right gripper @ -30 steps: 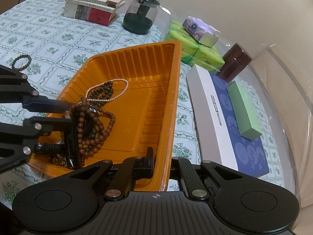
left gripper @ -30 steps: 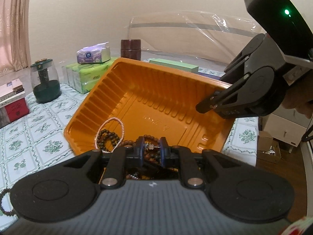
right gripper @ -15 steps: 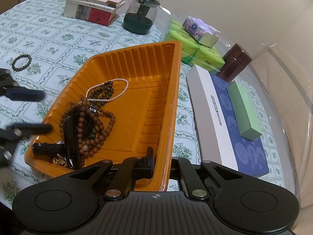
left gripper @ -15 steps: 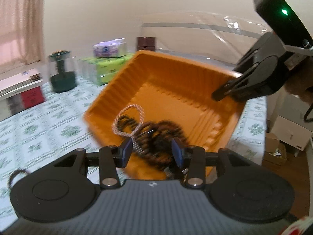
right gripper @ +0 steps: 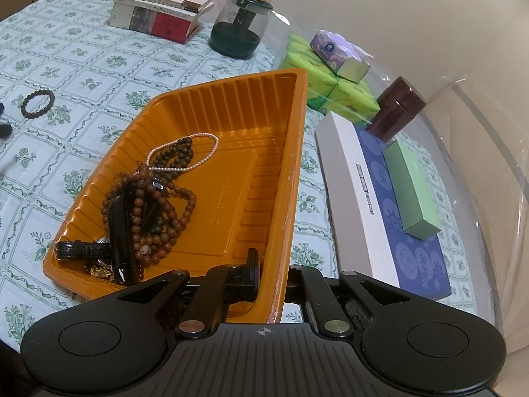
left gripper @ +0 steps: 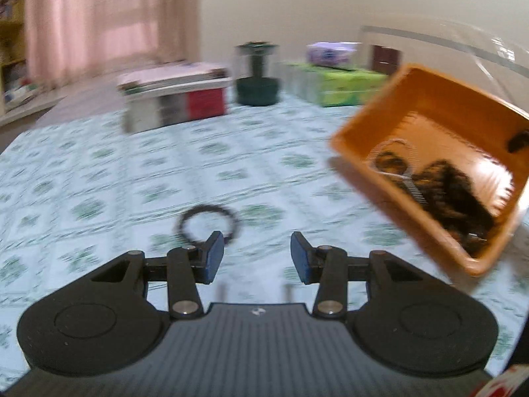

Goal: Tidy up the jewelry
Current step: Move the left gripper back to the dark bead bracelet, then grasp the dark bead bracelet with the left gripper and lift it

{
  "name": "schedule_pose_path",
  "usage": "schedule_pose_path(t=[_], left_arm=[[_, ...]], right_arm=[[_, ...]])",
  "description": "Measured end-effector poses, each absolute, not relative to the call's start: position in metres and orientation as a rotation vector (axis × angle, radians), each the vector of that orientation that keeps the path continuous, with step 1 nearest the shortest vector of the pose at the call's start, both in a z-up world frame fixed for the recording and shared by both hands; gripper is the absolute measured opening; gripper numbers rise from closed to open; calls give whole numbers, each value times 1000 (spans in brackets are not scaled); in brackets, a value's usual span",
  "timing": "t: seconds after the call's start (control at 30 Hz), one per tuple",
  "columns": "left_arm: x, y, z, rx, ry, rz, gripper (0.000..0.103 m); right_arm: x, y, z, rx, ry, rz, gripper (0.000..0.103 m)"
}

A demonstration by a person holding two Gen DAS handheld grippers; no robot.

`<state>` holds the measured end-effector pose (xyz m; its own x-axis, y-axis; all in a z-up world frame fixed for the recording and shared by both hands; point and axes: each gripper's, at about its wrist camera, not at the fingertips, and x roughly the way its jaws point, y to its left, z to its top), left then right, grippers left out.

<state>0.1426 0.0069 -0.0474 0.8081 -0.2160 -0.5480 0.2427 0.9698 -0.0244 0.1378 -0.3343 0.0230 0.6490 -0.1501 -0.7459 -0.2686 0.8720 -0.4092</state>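
Observation:
An orange plastic tray (right gripper: pixel 284 182) sits tilted on the flowered tablecloth. My right gripper (right gripper: pixel 274 274) is shut on its near wall, one finger inside and one outside. In the tray's low corner lie brown bead strands (right gripper: pixel 155 211), a pearl strand (right gripper: pixel 216 142) and a black watch strap (right gripper: pixel 82 249). A dark bead bracelet (right gripper: pixel 23 108) lies alone on the cloth, left of the tray. In the blurred left wrist view that bracelet (left gripper: pixel 228 213) is just beyond my left gripper's left finger. My left gripper (left gripper: pixel 254 254) is open with nothing between its pads, and the tray (left gripper: pixel 363 145) is to its right.
At the back stand a stack of books (right gripper: pixel 158 10) and a dark green jar under a clear dome (right gripper: pixel 239 29). Green tissue packs (right gripper: pixel 334 89), a purple pack, a brown canister (right gripper: pixel 398 109) and a white-and-blue box (right gripper: pixel 380 205) bearing a green box sit right of the tray.
My left gripper has opened, left the beads in the tray, and swung left and down over the cloth to the lone bracelet. The right gripper and the tray have not moved.

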Motion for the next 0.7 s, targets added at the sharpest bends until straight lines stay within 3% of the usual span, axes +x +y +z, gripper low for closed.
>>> schedule_pose_path(t=[0.4,0.7], left_arm=[[191,39,-59,29,620,-107,39],[214,36,-74,33,654,-100,26]], right_arm=[[138,-332,24,-537,878,65,4],[140,-332,22,-542,884,59,4]])
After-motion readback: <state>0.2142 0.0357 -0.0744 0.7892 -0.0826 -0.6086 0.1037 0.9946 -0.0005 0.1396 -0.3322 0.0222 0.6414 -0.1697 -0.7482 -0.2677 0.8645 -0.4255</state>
